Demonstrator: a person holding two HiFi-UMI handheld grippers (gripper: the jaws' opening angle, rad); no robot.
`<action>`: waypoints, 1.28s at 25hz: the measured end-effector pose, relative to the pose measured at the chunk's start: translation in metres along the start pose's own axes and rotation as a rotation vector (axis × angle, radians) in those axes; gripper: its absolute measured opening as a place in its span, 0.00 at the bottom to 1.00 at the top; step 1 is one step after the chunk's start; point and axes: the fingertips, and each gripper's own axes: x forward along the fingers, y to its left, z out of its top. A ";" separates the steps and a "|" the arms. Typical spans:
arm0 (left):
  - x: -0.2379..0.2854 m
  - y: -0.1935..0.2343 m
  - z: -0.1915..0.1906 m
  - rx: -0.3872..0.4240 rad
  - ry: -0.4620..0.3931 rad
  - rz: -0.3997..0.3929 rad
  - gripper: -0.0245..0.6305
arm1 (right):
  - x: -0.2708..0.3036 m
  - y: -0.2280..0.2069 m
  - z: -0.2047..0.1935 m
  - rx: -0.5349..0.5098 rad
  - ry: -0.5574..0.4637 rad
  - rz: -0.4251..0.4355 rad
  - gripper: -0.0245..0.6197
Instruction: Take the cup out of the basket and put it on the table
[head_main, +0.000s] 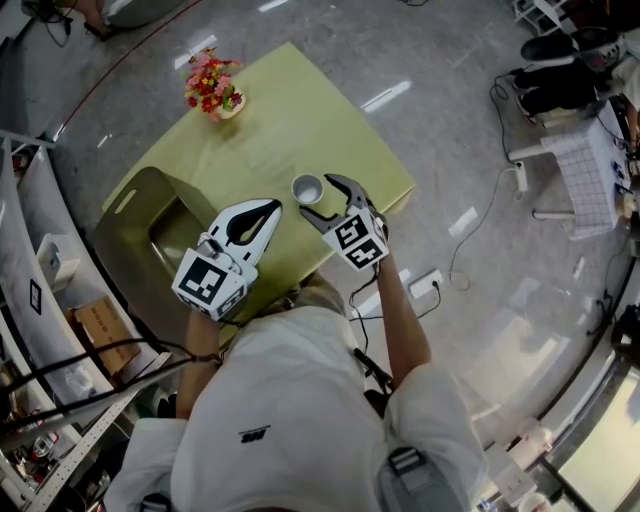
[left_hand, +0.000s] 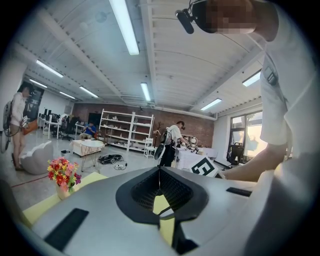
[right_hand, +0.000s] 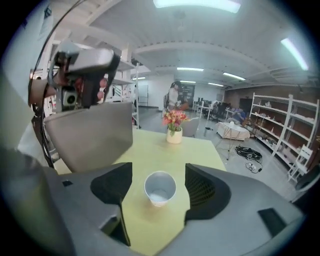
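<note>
Right gripper (head_main: 322, 198) released, jaws spread clear of upright cup (right_hand: 160, 187) on table (head_main: 270, 110) just ahead-below, in line with gap; left gripper (head_main: 272, 207) clenched, empty, farther off.

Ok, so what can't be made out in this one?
Floor of the olive-green basket: in the head view the left gripper covers part of it; the right gripper view shows only its outer wall.
Most of the side wall of the small silvery cup: the head view and right gripper view look down into it.
Near edge of the yellow-green table: in the head view the person's head and shoulders cover it.
</note>
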 end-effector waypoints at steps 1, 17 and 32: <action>0.000 0.000 0.000 0.000 -0.003 0.000 0.06 | -0.008 0.001 0.010 0.017 -0.034 0.004 0.55; -0.004 -0.008 0.007 -0.002 -0.026 -0.009 0.06 | -0.095 0.018 0.083 0.237 -0.348 -0.065 0.05; -0.006 -0.012 0.001 -0.008 -0.034 -0.028 0.06 | -0.113 0.020 0.087 0.189 -0.435 -0.114 0.05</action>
